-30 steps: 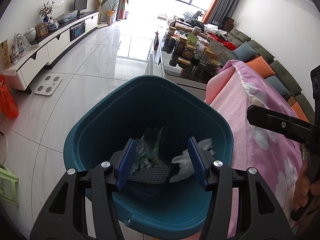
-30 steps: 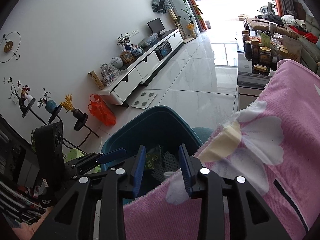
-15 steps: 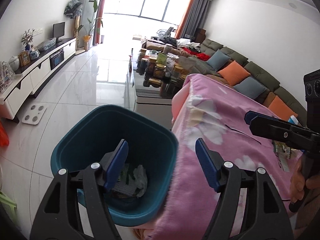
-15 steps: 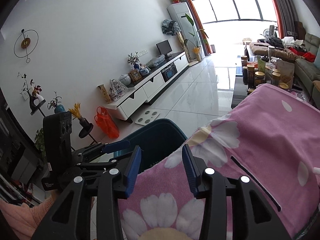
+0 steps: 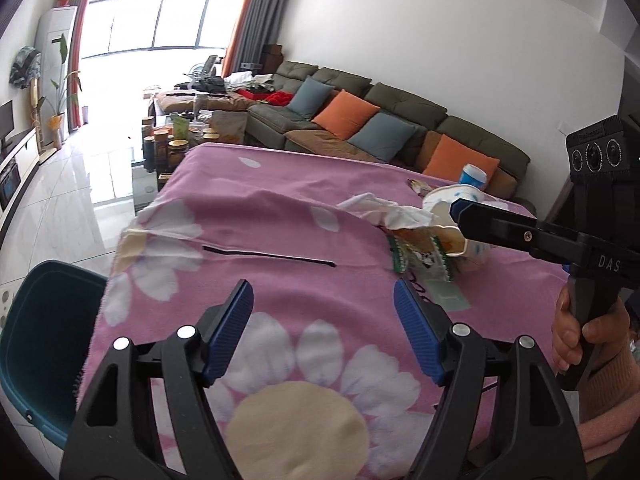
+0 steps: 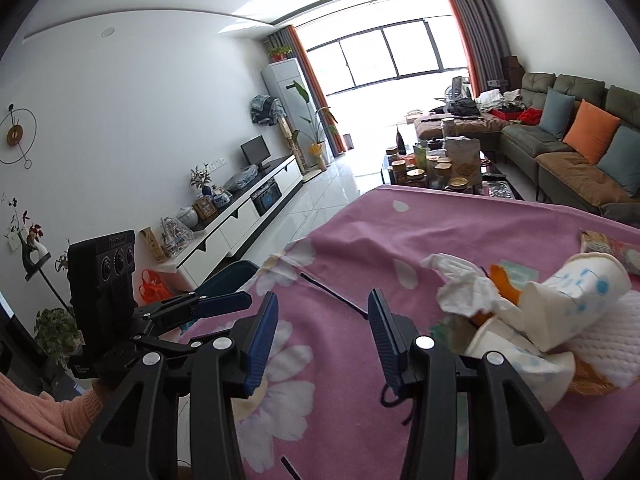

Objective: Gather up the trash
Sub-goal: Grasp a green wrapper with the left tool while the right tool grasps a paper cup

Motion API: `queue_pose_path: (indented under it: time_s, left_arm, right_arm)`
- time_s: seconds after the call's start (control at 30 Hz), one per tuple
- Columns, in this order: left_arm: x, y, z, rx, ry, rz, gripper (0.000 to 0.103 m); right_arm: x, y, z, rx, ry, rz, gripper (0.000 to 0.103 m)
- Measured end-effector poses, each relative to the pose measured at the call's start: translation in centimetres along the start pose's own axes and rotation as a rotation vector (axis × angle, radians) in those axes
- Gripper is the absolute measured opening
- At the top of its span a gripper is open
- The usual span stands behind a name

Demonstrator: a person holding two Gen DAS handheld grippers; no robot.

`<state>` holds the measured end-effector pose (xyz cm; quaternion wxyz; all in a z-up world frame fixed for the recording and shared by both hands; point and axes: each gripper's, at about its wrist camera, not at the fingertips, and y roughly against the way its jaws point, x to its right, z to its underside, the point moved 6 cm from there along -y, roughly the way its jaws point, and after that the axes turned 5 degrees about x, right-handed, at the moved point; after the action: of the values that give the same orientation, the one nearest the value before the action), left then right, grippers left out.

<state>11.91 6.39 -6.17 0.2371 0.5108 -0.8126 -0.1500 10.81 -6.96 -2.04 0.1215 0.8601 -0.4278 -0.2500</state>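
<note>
Pink flowered cloth (image 5: pixel 280 224) covers the surface, and from my left wrist view the trash sits toward its far right corner: a crumpled white tissue (image 5: pixel 384 208), a green-edged snack wrapper (image 5: pixel 420 256) and a paper cup (image 5: pixel 456 200) lying bunched together. My left tongs (image 5: pixel 323 320) hang over the near part of the cloth, spread wide and empty, pads clear of the fabric. The teal bin (image 5: pixel 44 332) stands off the near left edge of the surface, below it. My right tongs (image 5: pixel 472 216) reach in from the right, the tip just at the cup.

To do this step well, I judge I should bring the left tongs across to the wrapper, come down with one pad on each side of a raised fold, and pinch only the trash so the cloth does not lift with it.

From my right wrist view, the right tongs (image 6: pixel 322 332) are opening, about half spread, with nothing between the pads. The tissue (image 6: pixel 464 284) and two crushed paper cups (image 6: pixel 560 304) lie just right of them near the right edge. The left tongs (image 6: pixel 224 302) show at the left, and the bin (image 6: pixel 236 272) peeks past the left edge.
</note>
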Motion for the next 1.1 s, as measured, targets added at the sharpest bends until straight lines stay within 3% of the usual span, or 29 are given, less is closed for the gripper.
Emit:
queue_pose_path:
  time_s: [0.27,0.53,0.73,0.83,0.9,1.0,1.1]
  left_arm:
    - [6.1,-3.8,0.4,-0.049,-0.065,0.113,0.072]
    - [8.5,-7.4,0.8,-0.125,-0.088,0.141,0.068]
    - [9.0,-9.8,1.1,-0.200,-0.069,0.154,0.056]
    - [9.1,-11.0,1.4,-0.238,-0.044,0.171,0.045]
    - [9.1,-11.7,1.5,-0.257,-0.034,0.175,0.035]
    - [8.9,-12.2,1.7,-0.269,-0.021,0.185,0.017]
    - [8.4,-12.2,1.7,-0.267,-0.008,0.191,0.008]
  right_arm:
    - [6.8,4.9,1.6,0.053,-0.095,0.166,0.044]
    - [11.0,4.9,4.9,0.016,-0.236,0.190,0.045]
    - [12.6,4.3,5.6,0.019,-0.312,0.153,0.046]
    - [12.6,3.8,5.7,0.016,-0.333,0.125,0.043]
    - [12.3,3.6,5.8,0.012,-0.335,0.107,0.031]
    - [11.8,3.7,5.8,0.008,-0.329,0.092,0.024]
    - [11.4,3.9,5.8,0.011,-0.320,0.068,0.016]
